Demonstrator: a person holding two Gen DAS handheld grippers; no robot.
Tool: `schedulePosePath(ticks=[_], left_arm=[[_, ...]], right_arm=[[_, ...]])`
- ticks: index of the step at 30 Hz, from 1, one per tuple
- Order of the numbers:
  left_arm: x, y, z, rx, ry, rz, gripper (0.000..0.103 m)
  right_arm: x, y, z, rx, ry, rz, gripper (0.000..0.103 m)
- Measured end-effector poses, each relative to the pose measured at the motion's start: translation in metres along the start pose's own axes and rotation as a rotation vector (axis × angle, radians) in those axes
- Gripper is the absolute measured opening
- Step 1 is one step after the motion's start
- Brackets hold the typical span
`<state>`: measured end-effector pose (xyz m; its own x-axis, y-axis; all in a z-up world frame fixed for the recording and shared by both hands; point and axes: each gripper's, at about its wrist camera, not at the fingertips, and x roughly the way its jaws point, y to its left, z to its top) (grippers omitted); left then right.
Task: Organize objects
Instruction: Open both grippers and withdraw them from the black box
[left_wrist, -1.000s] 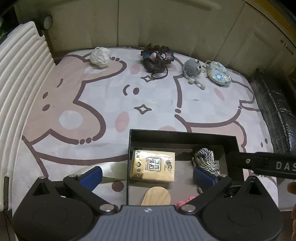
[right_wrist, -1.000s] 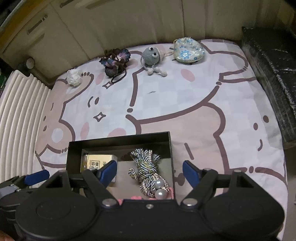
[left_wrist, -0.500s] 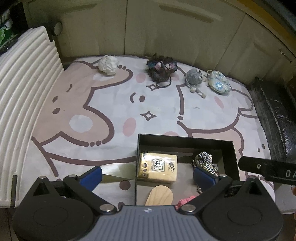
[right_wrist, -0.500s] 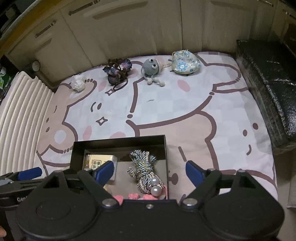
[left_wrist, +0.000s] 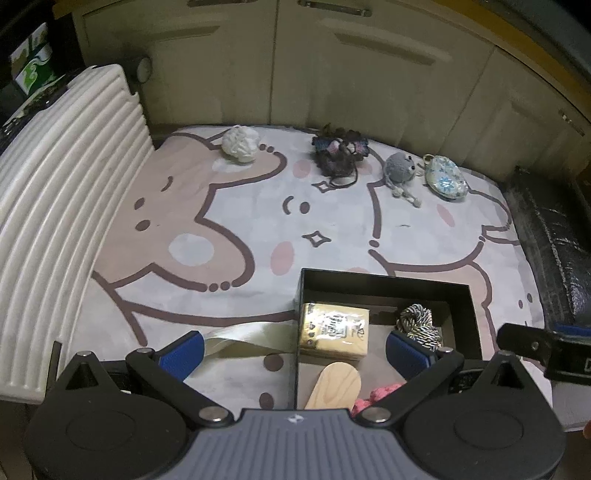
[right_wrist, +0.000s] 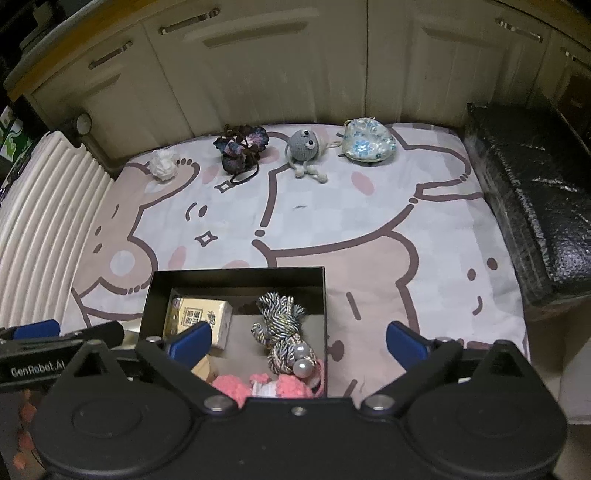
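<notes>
- Right gripper (right_wrist: 298, 341): jaws opening, grasping nothing, above black box (right_wrist: 236, 275).
- Left gripper (left_wrist: 295, 350): released, empty.
- Grey toy (right_wrist: 303, 147) at 12 o'clock.

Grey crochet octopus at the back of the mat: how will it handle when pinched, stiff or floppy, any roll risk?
The grey crochet octopus looks like soft yarn, so its body will probably squash under the pads and weigh little. Its thin legs lie limp on the mat, so they will likely dangle and may snag. The round body might roll slightly if nudged, though the legs should stop it.
</notes>
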<state>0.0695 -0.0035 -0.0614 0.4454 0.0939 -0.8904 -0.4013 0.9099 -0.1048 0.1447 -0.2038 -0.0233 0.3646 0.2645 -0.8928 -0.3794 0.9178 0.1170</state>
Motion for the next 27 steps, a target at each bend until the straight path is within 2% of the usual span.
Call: schedulePosePath(ticks=[9, 19, 27], left_arm=[[-0.012, 0.007, -0.003, -0.027, -0.01, 0.014, 0.103], [-0.022, 0.007, -0.001, -0.032, -0.059, 0.006, 0.103], [-0.032, 0.023, 0.016, -0.036, -0.19, 0.042, 0.103]], right_arm=[[-0.012, -0.002, -0.005, 0.002, -0.02, -0.014, 0.103], [-0.017, -0.008, -0.007, 0.008, -0.046, -0.006, 0.103], [-0.026, -0.012, 0.004, 0.047, -0.175, -0.001, 0.103]])
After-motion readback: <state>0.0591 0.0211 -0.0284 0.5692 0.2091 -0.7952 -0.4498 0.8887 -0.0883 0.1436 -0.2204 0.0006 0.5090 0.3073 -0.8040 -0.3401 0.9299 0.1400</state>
